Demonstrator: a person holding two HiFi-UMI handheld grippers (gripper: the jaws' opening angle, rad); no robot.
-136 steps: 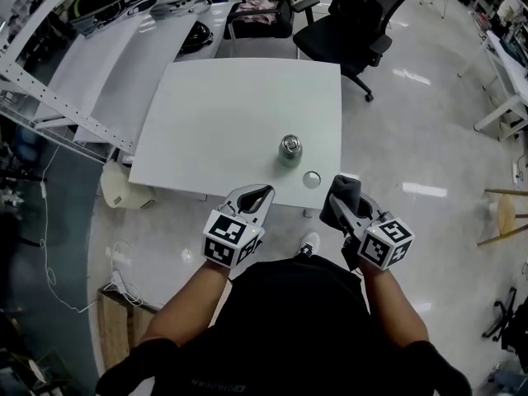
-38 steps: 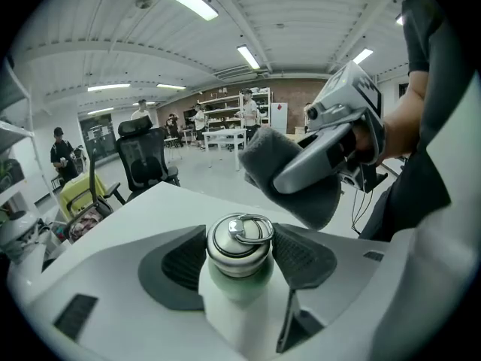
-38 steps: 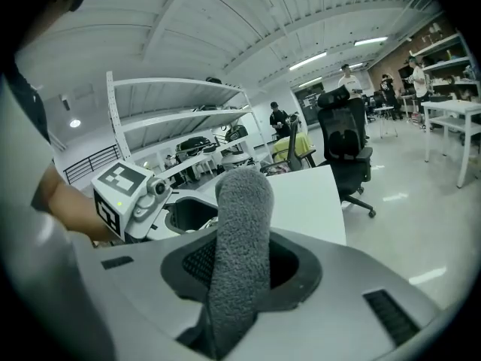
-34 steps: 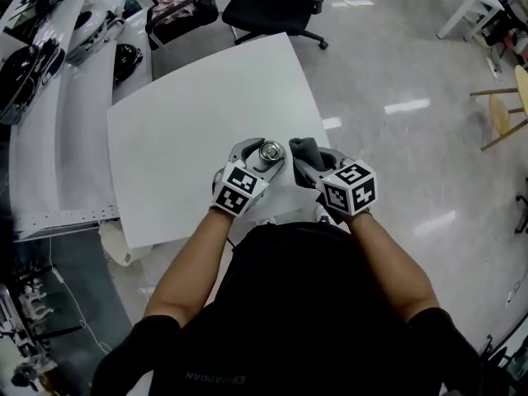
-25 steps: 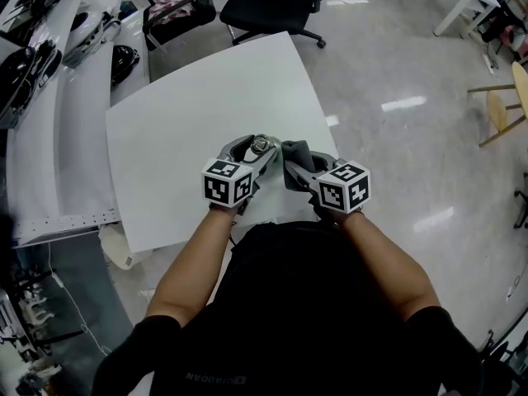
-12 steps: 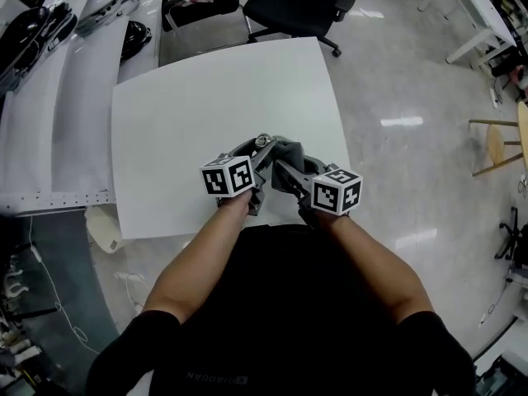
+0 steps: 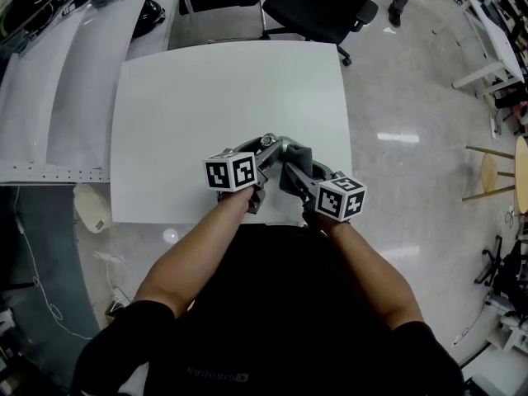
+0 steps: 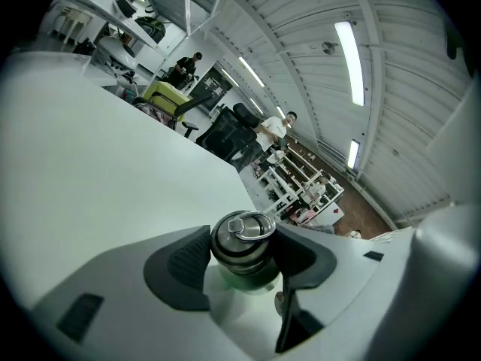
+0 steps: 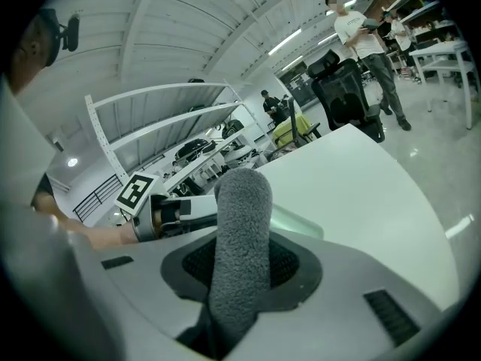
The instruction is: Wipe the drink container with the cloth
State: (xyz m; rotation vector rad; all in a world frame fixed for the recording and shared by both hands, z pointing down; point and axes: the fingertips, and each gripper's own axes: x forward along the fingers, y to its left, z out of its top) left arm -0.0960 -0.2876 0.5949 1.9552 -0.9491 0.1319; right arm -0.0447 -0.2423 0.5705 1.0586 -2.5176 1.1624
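Left gripper view: left gripper (image 8: 244, 268) is clamped on the drink container (image 8: 240, 241), a pad on each side of its body, and the metal top rises above the jaws. Right gripper view: right gripper (image 9: 240, 273) pinches the grey cloth (image 9: 242, 201), which stands up between the jaws. The container sits just beyond the cloth; contact unclear. Head view: both grippers are close together over the white table (image 7: 206, 89).

— What's different from 5.4 s ago?
— The drink container (image 7: 269, 141) stood alone on the bench (image 7: 206, 89). The left gripper (image 8: 244, 262) has since closed its fingers (image 8: 180, 265) on it, and the right gripper (image 9: 240, 265) has brought the cloth (image 9: 239, 232) up to its side.
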